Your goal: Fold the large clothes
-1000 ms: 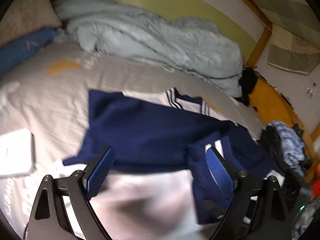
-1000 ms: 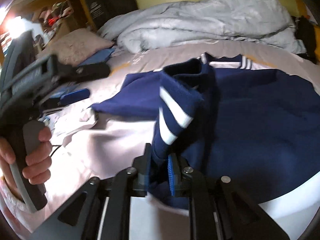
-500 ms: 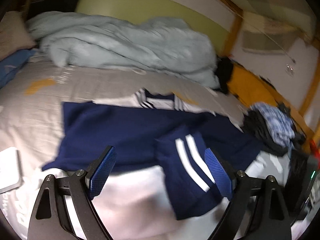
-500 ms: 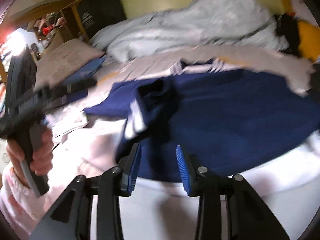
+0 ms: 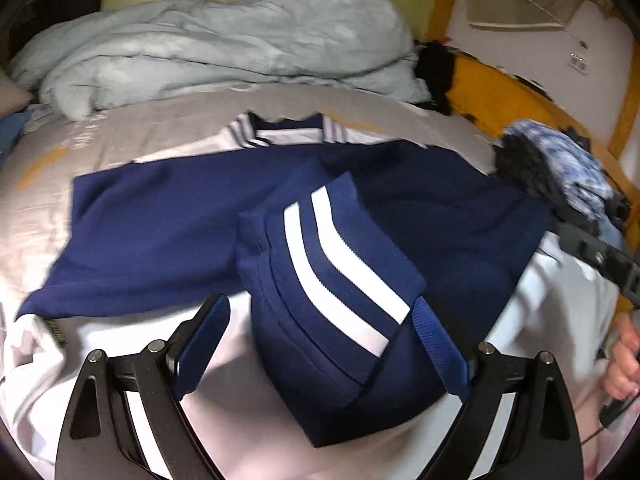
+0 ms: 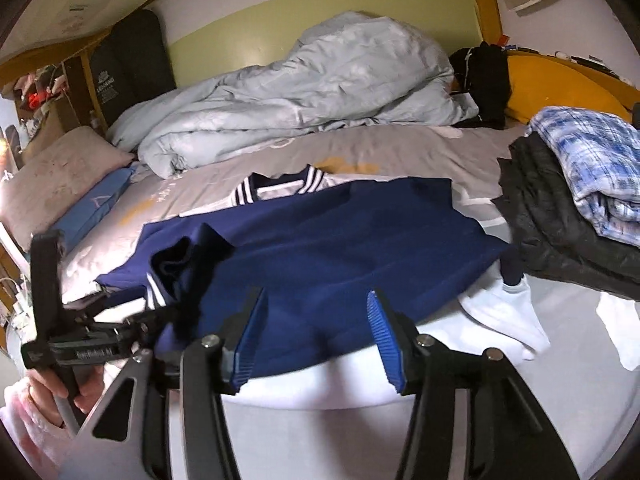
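Observation:
A navy and white jacket (image 5: pixel 168 216) lies spread on the bed, striped collar at the far side. Its navy sleeve cuff with two white stripes (image 5: pixel 340 280) lies folded over the body. My left gripper (image 5: pixel 320 344) is open, its blue pads either side of the cuff and not closed on it. My right gripper (image 6: pixel 316 336) is open and empty, just above the jacket's (image 6: pixel 328 240) near hem. The left gripper also shows in the right wrist view (image 6: pixel 132 332), at the cuff (image 6: pixel 180 272).
A crumpled light blue duvet (image 6: pixel 304 92) lies at the back of the bed. A stack of dark and blue plaid clothes (image 6: pixel 576 192) sits at the right. A pillow (image 6: pixel 56 180) and blue item lie at the left. Grey sheet (image 6: pixel 400 148) surrounds the jacket.
My right gripper opened and let go of the sleeve cuff, which dropped onto the jacket body, then drew back right. My left gripper moved in around the cuff.

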A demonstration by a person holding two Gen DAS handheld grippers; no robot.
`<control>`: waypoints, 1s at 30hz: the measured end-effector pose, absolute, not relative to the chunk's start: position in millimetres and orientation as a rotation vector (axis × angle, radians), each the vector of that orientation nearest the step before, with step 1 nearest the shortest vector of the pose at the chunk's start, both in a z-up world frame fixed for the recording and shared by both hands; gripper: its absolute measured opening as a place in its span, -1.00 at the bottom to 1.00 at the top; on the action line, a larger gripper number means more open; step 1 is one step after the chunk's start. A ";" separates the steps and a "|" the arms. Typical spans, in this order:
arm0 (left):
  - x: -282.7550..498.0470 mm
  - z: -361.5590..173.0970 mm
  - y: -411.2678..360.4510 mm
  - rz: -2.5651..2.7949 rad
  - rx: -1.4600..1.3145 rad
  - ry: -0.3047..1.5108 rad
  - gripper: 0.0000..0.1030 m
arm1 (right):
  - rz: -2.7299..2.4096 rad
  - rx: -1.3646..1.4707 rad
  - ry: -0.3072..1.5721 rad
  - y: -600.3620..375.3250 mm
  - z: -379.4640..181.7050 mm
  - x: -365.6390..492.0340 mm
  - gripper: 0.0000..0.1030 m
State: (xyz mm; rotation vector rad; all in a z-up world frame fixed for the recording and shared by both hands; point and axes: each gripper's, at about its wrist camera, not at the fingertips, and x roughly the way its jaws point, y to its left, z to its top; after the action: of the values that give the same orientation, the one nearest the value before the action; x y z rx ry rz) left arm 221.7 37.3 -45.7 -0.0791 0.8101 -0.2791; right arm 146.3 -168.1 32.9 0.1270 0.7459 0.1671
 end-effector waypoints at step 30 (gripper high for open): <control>250.9 -59.3 150.1 -0.241 -0.433 1.029 0.80 | 0.079 0.009 1.030 -218.2 21.8 319.0 0.24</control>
State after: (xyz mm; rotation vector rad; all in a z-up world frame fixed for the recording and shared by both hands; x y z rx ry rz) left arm 250.9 150.1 -59.3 -0.4331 1.0294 -0.2412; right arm 319.0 -218.2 21.8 0.0091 1.0297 0.0793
